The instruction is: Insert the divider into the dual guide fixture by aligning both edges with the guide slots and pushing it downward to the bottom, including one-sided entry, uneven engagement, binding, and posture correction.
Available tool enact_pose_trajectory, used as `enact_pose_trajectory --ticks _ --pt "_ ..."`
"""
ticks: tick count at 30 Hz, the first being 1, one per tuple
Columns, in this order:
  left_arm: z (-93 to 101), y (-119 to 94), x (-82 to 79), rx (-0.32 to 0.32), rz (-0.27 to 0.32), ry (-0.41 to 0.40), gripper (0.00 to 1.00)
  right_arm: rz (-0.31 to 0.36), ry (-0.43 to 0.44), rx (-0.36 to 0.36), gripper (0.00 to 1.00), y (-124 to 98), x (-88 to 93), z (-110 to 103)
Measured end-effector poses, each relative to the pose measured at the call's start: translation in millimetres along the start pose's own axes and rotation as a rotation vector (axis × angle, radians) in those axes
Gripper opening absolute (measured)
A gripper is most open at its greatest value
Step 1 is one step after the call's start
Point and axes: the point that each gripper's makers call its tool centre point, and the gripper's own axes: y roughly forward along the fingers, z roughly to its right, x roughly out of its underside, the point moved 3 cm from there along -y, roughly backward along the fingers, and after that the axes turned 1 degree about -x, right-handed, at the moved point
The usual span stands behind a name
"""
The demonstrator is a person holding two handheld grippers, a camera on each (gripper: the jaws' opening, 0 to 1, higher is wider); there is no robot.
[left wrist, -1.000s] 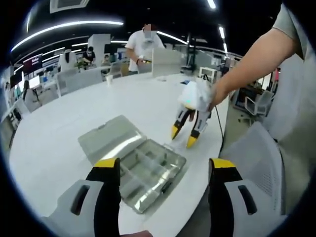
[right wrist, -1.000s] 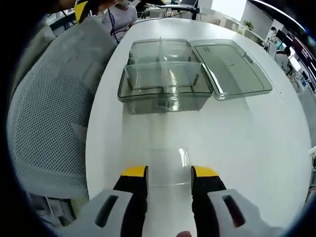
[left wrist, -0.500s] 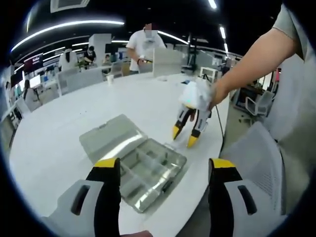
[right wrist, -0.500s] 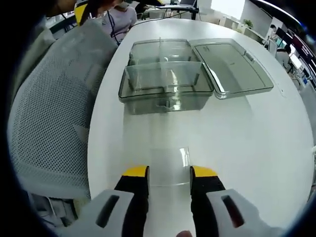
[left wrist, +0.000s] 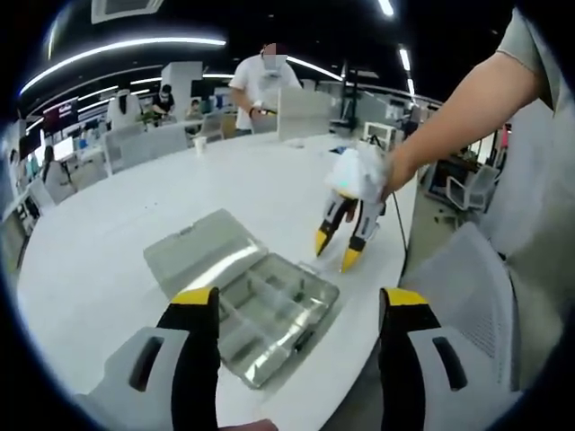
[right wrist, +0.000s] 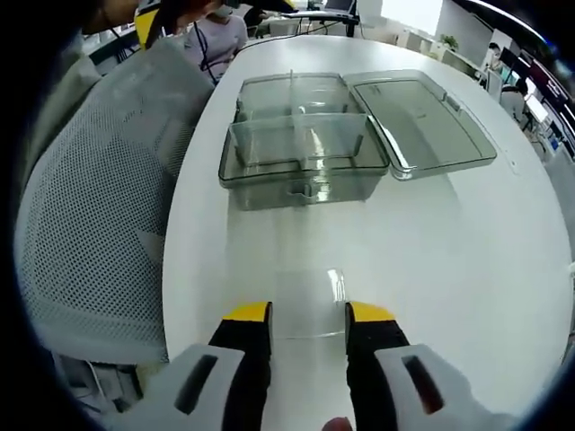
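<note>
A clear plastic organizer box (right wrist: 301,166) with inner guide slots stands open on the white table (right wrist: 449,251), its lid (right wrist: 418,121) folded flat to the right. The clear divider (right wrist: 308,292) lies flat on the table, nearer than the box, between my right gripper's (right wrist: 308,314) yellow-tipped jaws, which stand close on either side of it. In the left gripper view the box (left wrist: 269,310) sits just beyond my left gripper (left wrist: 299,301), which is wide open and holds nothing. A hand holds the right gripper (left wrist: 334,251) tip-down on the table past the box.
A grey mesh chair (right wrist: 90,206) stands against the table edge beside the box. Another chair back (left wrist: 467,278) is at the right. A person (left wrist: 260,85) stands at the far side of the table, by desks and chairs.
The right gripper's jaws have drawn slightly closer together around the divider. The right gripper view has shifted a little. The left gripper has not moved.
</note>
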Motion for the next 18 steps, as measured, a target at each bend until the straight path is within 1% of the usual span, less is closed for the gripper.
enact_pose_trajectory --ticks 10,18 --pt "1.0 0.6 0.2 0.0 -0.002 -0.001 0.71 0.002 -0.008 0.001 0.28 -0.7 -1.4 -1.6" --pt "-1.3 1.8 2.5 -0.002 -0.012 -0.012 0.7 0.008 -0.018 0.004 0.28 -1.5 -6.2 -2.8"
